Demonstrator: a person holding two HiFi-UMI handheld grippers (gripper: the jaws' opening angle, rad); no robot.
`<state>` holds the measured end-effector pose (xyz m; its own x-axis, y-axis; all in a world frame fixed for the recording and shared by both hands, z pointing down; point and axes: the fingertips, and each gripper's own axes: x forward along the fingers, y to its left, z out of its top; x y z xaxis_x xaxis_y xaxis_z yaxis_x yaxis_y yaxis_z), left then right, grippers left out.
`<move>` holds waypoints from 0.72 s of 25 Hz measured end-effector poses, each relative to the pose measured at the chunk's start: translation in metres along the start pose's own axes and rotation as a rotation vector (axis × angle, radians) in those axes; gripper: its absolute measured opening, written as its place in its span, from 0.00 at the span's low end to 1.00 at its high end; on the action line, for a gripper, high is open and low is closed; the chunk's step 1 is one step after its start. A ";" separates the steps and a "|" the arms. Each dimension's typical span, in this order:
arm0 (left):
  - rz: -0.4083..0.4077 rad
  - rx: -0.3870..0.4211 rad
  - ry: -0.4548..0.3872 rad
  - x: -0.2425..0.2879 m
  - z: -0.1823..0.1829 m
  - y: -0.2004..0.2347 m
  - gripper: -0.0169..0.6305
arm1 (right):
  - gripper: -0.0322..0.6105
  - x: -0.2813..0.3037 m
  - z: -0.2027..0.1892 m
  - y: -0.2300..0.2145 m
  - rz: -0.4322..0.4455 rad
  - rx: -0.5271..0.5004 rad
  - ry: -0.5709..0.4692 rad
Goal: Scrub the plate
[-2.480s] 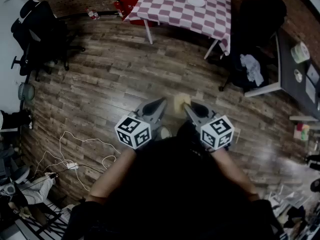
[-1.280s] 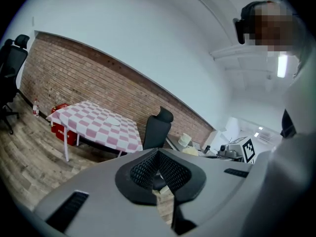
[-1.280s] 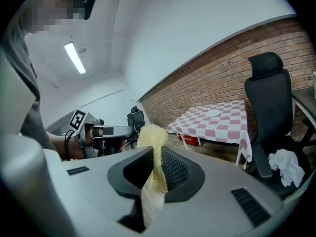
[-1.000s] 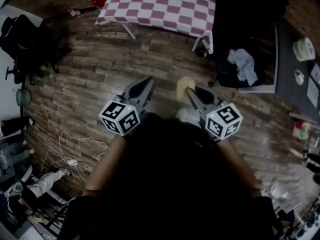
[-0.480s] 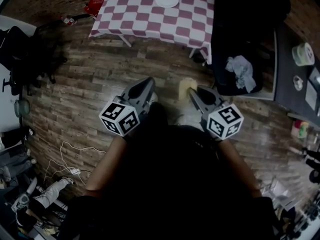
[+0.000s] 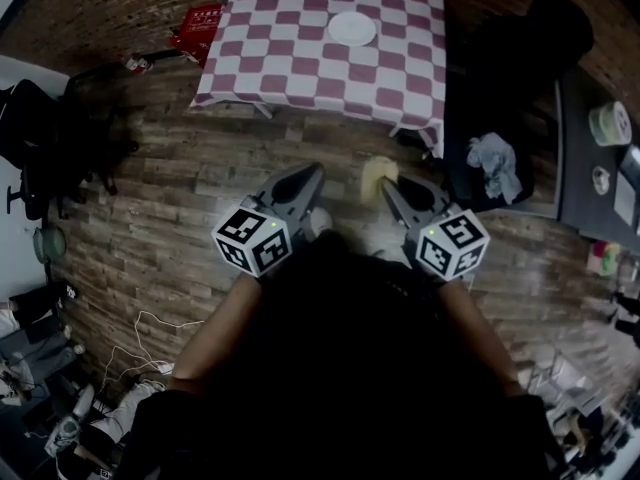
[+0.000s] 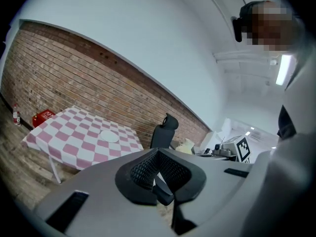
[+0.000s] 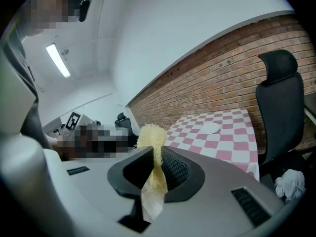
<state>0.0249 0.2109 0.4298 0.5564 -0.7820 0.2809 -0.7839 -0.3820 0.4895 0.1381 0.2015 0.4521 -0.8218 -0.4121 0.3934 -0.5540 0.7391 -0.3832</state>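
A white plate lies on the far table with the red and white checked cloth; it also shows as the plate in the left gripper view and the plate in the right gripper view. My right gripper is shut on a pale yellow scrub sponge, whose fibrous top sticks up above the jaws as the sponge. My left gripper is shut with nothing in it. Both are held in front of my body, well short of the table.
A wooden plank floor lies between me and the table. A black office chair with a crumpled cloth stands at the right, beside a dark desk. Another black chair and cables sit at the left. A red basket is by the table.
The table and plate have shifted in the head view and now sit more fully in frame, nearer the centre. Both grippers stay shut, the right one keeping the sponge.
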 end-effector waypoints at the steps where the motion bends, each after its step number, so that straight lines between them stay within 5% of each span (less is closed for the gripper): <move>1: -0.009 0.004 0.000 -0.001 0.005 0.007 0.04 | 0.13 0.008 0.003 0.002 -0.005 0.000 -0.002; 18: -0.068 0.005 0.015 0.006 0.034 0.068 0.04 | 0.13 0.084 0.033 0.006 -0.025 0.015 -0.016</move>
<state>-0.0349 0.1638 0.4370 0.6126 -0.7466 0.2592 -0.7454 -0.4368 0.5036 0.0612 0.1534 0.4551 -0.8096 -0.4391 0.3895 -0.5763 0.7205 -0.3857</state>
